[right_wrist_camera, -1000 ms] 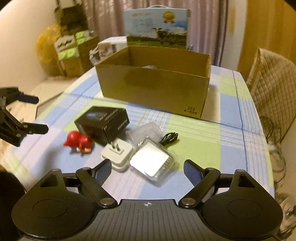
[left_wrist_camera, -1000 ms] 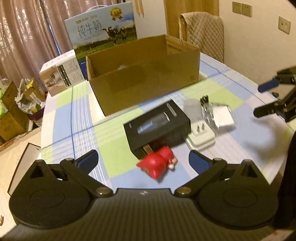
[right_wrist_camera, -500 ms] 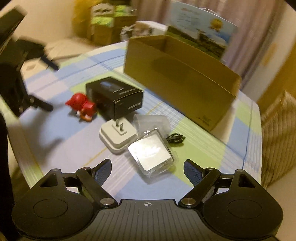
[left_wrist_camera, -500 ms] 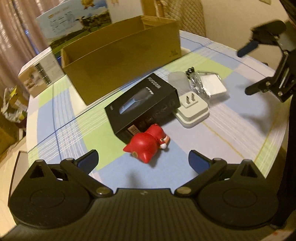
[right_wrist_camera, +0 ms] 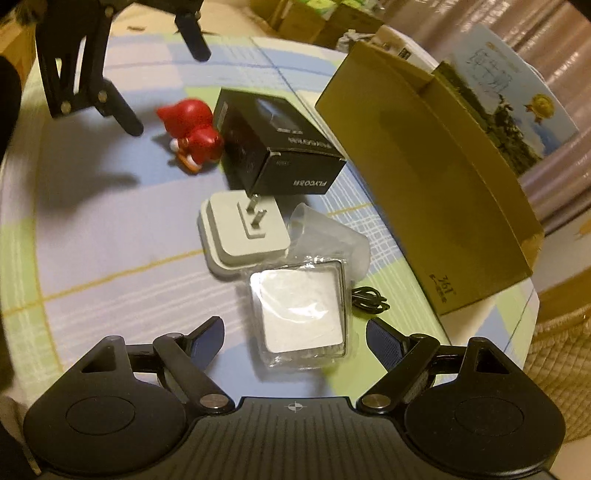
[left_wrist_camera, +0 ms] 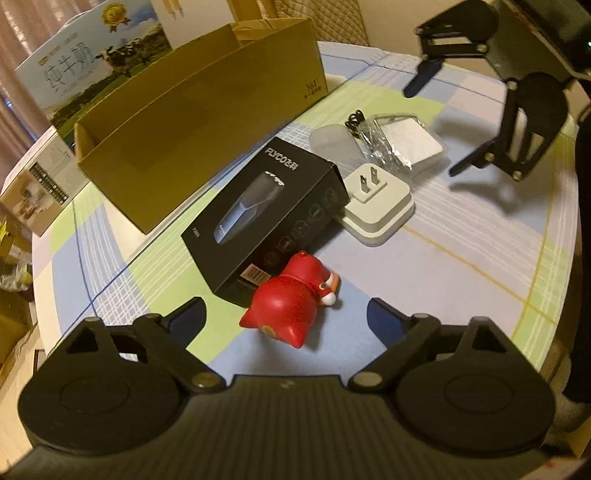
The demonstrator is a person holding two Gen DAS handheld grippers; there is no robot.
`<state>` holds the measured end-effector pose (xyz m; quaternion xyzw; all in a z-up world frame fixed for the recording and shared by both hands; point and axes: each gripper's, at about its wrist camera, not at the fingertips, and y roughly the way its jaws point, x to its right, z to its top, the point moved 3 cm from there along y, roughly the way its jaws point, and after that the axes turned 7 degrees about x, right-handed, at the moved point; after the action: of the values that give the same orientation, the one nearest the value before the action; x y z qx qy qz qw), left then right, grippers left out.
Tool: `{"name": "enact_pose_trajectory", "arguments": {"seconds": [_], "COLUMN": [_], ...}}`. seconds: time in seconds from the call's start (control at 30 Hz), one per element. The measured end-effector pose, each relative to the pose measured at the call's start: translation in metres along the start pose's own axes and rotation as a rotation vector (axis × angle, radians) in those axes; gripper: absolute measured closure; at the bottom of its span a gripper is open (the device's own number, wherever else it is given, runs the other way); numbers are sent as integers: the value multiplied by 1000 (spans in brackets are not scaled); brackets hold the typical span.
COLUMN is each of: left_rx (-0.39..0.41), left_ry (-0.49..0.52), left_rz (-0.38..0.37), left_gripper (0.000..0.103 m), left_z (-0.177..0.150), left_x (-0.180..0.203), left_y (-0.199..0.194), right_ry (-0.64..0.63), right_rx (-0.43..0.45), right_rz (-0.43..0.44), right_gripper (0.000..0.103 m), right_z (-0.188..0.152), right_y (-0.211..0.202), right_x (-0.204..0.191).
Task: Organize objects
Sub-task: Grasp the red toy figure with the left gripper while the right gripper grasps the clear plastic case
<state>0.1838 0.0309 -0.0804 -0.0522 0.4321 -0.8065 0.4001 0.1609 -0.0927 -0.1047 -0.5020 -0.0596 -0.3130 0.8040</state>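
Tablecloth checked blue-green; curtains behind cardboard box.

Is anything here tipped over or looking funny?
Yes. The red figurine lies tipped on its side against the black Flyco box rather than standing. The white plug adapter rests on its back with its prongs pointing up. Nothing looks spilled or broken.

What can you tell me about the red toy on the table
The red toy is a small glossy figurine, plastic by its look, with pointed ears, a white muzzle and orange feet. It lies on its side on the checked tablecloth, its back against the black box, or very nearly. The open left gripper sits just short of it; nothing grips it.
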Motion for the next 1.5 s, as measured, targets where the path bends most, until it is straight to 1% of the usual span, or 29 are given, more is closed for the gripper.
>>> {"name": "enact_pose_trajectory", "arguments": {"seconds": [0.2,0.3,0.37,0.53,0.7,0.83,0.93,1.03,1.1,1.33,1.4,1.47,1.5], "left_rx": [-5,-9,-16,-35,-55,-67,-76,-84,-93,-125,-128,-136,-139], "left_ry": [17,25,31,43,41,37,31,22,10,16,8,0,-6], "left_rz": [-33,-49,-57,-96,-137,-150,-163,-164,-175,-216,-213,-209,-210], "left_gripper": [16,20,28,32,37,46,48,58,58,59,57,51,51], "left_z": [1,1,1,-1,-2,-3,-2,-1,0,1,2,4,6], "left_x": [-2,-3,-3,-6,-11,-15,-18,-24,-27,-27,-30,-33,-35], "left_y": [8,12,15,21,28,31,31,32,34,35,39,45,48], "right_ry": [-26,-33,-25,-17,-9,-1,11,23,26,39,42,53,60], "right_rx": [-18,-31,-28,-29,-35,-39,-40,-40,-41,-42,-43,-43,-43], "right_rz": [8,18,20,29,47,51,55,59,59,78,82,81,81], "right_gripper": [21,28,30,32,42,44,45,45,46,46,46,46,46], "right_z": [-1,-1,-2,0,2,2,2,2,2,3,3,3,3], "right_y": [17,22,23,25,27,26,24,23,21,16,15,14,14], "right_x": [4,5,7,10,11,11,11,10,9,5,4,4,4]}}
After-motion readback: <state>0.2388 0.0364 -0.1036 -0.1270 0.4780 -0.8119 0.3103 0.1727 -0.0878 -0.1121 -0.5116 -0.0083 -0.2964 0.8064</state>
